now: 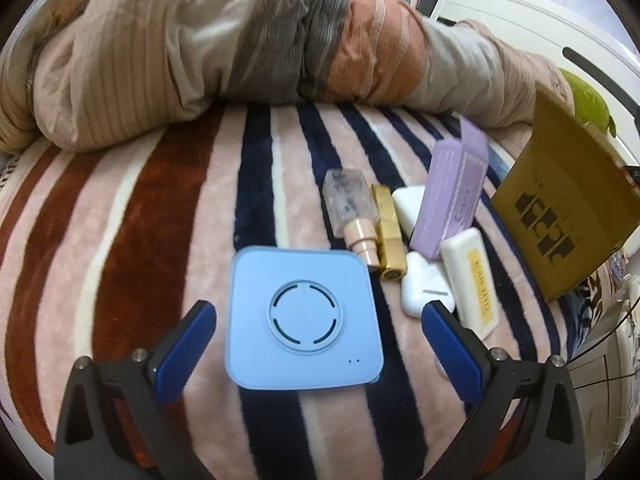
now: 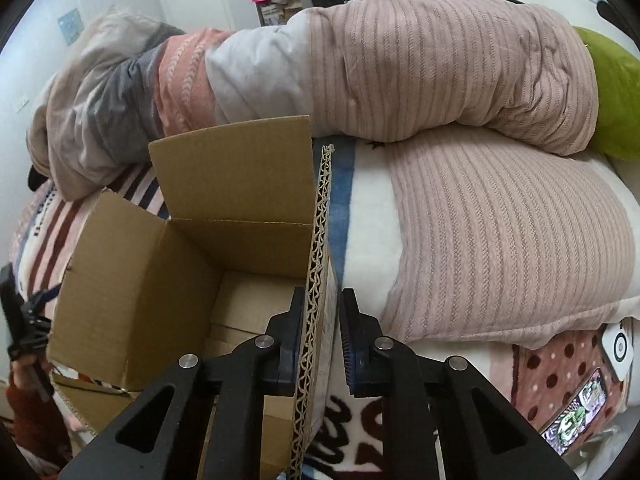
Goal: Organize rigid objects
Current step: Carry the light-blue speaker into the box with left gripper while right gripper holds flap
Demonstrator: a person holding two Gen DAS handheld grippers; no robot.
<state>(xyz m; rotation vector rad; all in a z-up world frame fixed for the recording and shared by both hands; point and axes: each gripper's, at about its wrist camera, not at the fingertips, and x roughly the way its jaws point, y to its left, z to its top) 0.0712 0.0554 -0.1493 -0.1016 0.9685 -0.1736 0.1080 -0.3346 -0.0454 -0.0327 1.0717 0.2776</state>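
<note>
In the left wrist view a light blue square device lies flat on the striped blanket. My left gripper is open, its blue fingers on either side of the device, apart from it. Beyond it lie a clear spray bottle, a gold tube, a white earbud case, a white bar with a yellow label and a purple box. In the right wrist view my right gripper straddles the right flap of an open cardboard box, nearly closed on it.
A yellow-brown box side stands at the right of the left wrist view. A bundled duvet lies across the back of the bed. A ribbed pink pillow, a green cushion and a phone lie right of the cardboard box.
</note>
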